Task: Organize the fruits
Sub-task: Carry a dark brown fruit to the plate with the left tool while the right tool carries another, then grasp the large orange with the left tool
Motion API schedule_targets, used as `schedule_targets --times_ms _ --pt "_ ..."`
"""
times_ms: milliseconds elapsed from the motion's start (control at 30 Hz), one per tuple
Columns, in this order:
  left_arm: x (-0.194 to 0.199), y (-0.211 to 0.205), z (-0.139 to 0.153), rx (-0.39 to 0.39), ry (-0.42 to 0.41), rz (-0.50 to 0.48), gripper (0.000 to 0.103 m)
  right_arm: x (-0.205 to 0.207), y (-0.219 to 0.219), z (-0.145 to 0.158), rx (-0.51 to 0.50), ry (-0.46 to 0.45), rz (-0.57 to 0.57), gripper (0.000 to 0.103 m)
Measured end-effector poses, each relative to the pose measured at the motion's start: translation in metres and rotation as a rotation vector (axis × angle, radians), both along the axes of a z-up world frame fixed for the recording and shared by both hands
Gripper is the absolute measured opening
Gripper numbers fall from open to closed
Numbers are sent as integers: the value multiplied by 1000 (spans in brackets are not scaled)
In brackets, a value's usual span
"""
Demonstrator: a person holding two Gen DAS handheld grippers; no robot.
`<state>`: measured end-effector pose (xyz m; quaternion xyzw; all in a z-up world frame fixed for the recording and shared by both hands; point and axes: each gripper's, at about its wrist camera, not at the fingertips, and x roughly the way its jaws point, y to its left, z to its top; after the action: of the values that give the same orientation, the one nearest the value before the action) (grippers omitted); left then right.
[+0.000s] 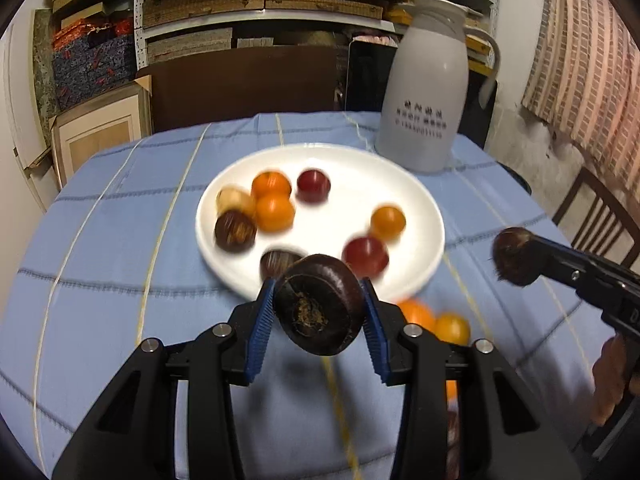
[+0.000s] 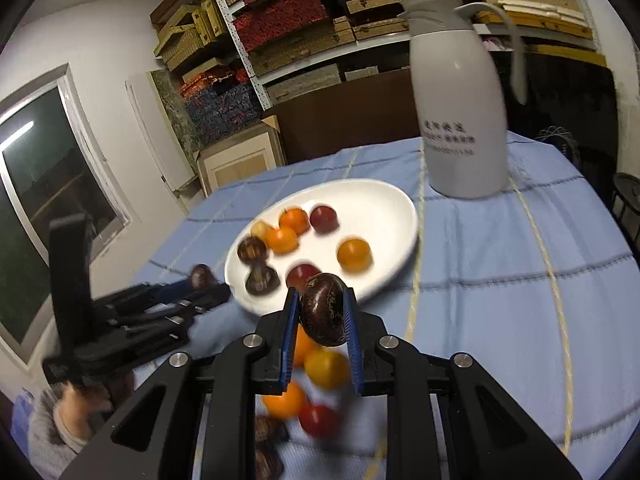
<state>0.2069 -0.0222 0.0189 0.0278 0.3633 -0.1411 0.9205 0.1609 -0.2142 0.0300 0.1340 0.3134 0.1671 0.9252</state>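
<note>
A white plate (image 1: 412,200) on the blue tablecloth holds several small fruits: orange ones (image 1: 274,211), red ones (image 1: 365,257) and dark brown chestnuts (image 1: 235,231). My left gripper (image 1: 319,305) is shut on a dark chestnut (image 1: 319,305) just above the plate's near rim. My right gripper (image 2: 322,309) is shut on another chestnut (image 2: 322,309) near the plate's (image 2: 384,200) near edge; it also shows in the left wrist view (image 1: 516,256). Loose orange fruits (image 1: 452,328) lie on the cloth under the grippers, with red and orange ones (image 2: 326,368) in the right wrist view.
A tall white thermos jug (image 1: 424,92) stands behind the plate at the right, also in the right wrist view (image 2: 460,112). Shelves of boxes (image 1: 260,0) fill the back wall. A wooden chair (image 1: 592,216) stands to the right of the round table.
</note>
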Motion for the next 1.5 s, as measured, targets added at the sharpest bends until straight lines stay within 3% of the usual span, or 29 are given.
schedule_targets --times_ms 167,367,500,633,700,767,1000,1167,1500 --pt "48 -11 -9 -32 30 14 41 54 14 -11 55 55 12 22" --pt "85 -13 -25 -44 73 24 41 94 24 -26 37 96 11 22" --pt "89 -17 -30 -40 66 20 67 105 22 -35 87 140 24 28" --pt "83 -15 -26 -39 52 32 76 97 17 -30 90 130 9 31" --pt "74 -8 -23 -58 46 50 87 87 16 -26 83 120 10 32" --pt "62 -1 -21 -56 34 76 89 75 12 -23 71 105 1 40" --pt "14 17 -26 -52 29 119 93 25 -3 -34 57 101 -36 51" --pt "-16 4 -30 -10 16 81 95 0 -10 -46 56 110 -50 67" --pt "-19 -43 -46 54 57 0 95 -2 -35 -54 147 151 -111 71"
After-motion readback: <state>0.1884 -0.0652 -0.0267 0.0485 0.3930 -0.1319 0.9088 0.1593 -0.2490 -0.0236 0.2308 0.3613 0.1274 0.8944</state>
